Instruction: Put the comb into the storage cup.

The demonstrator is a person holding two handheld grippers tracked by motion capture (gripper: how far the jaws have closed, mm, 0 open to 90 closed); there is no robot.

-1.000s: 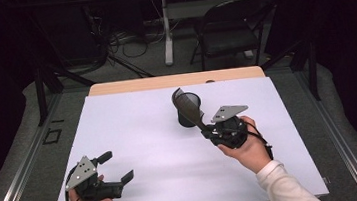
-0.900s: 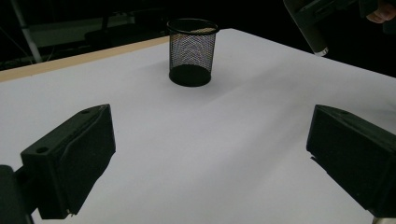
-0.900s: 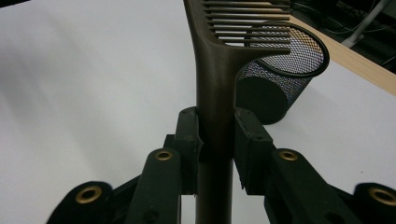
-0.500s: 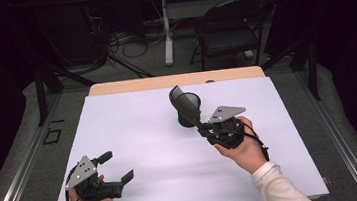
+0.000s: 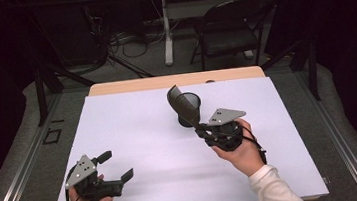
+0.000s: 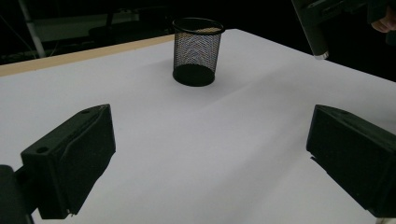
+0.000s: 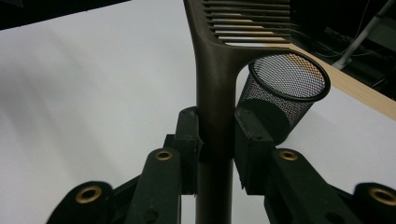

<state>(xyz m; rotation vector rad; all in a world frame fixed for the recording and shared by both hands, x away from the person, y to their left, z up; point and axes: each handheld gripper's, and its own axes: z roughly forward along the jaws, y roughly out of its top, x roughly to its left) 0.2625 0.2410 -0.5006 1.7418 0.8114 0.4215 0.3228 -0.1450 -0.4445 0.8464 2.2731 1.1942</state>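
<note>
One dark brown plastic slotted spatula (image 7: 217, 70) stands clamped by its handle between the jaws of the right gripper (image 5: 200, 127), its head raised just over the one black wire-mesh cup (image 5: 188, 108). The cup stands near the far edge of the white table (image 5: 129, 131), with bare surface all around. The spatula's head is cut off in the right gripper view. The left gripper (image 5: 114, 166) rests near the front edge, jaws apart.

A: The high view looks forward and down from above the person's side onto the white-topped table (image 5: 135, 135).

B: Each gripper view sits low, close along its own jaws. All three share the black wire-mesh cylindrical cup (image 5: 191, 110) (image 6: 197, 50) (image 7: 285, 93) near the table's far edge.
</note>
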